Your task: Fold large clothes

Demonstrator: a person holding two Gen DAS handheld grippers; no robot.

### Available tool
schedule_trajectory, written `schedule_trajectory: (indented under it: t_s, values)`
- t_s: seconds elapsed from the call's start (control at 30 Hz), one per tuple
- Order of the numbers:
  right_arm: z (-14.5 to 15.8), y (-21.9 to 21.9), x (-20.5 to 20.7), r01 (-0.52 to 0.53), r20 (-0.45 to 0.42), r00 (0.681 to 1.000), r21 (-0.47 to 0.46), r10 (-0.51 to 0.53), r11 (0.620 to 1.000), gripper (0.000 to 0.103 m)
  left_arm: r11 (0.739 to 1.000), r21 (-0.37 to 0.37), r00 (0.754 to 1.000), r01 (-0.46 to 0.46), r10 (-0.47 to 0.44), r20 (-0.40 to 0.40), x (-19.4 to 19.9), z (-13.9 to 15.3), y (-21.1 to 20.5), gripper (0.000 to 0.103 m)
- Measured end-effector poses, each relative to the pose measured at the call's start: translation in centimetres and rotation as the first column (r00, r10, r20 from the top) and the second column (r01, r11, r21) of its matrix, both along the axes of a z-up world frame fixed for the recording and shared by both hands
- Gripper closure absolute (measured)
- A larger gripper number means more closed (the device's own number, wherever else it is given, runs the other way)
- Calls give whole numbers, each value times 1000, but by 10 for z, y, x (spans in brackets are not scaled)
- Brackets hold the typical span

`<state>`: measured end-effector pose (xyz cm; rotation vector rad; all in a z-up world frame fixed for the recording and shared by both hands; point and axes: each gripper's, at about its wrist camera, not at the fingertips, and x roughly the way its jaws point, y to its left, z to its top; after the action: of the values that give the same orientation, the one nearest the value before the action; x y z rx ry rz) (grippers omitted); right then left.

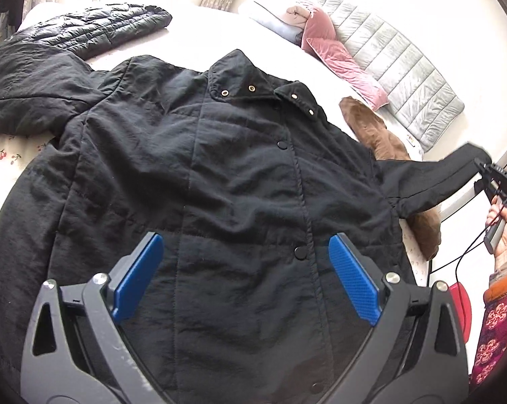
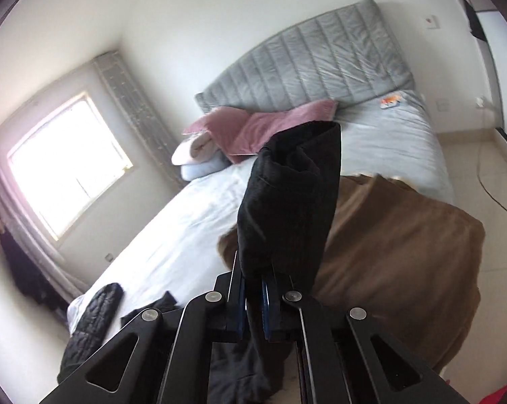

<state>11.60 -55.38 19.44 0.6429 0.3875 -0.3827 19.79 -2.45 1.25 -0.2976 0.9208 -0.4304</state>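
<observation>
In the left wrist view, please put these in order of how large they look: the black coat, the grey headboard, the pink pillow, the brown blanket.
1. black coat
2. grey headboard
3. pink pillow and brown blanket: look alike, blanket partly hidden, so unranked.

text: we read none | labels: we make out a small orange-and-white tag (image 2: 390, 101) on the grey bedding, too small and blurred to read | brands, numbers, signs: we see none legible in either view
</observation>
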Motion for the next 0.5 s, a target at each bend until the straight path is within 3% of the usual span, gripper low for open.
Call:
schedule_trajectory:
  t_s: [0.2, 0.37, 0.4, 0.47, 0.5]
  values:
    - [49, 106, 63, -245, 21, 969, -63, 247, 967, 96, 1000, 8, 999, -13, 12, 37, 2, 9, 9, 5]
    - [34, 192, 114, -396, -21, 918, -55, 396, 916, 95, 999, -26, 999, -37, 37, 20, 7, 9, 22, 5]
    - [23, 208, 122, -423, -24, 906, -40, 422, 905, 91, 998, -42, 999, -38, 39, 10, 9, 8, 24, 5]
    - [-8, 239, 134, -488, -26, 872, 8, 488, 873, 70, 996, -85, 999, -41, 41, -8, 10, 8, 30, 5]
    - [-29, 250, 134, -526, -21, 849, 44, 527, 849, 48, 994, -104, 999, -38, 37, -14, 11, 8, 31, 5]
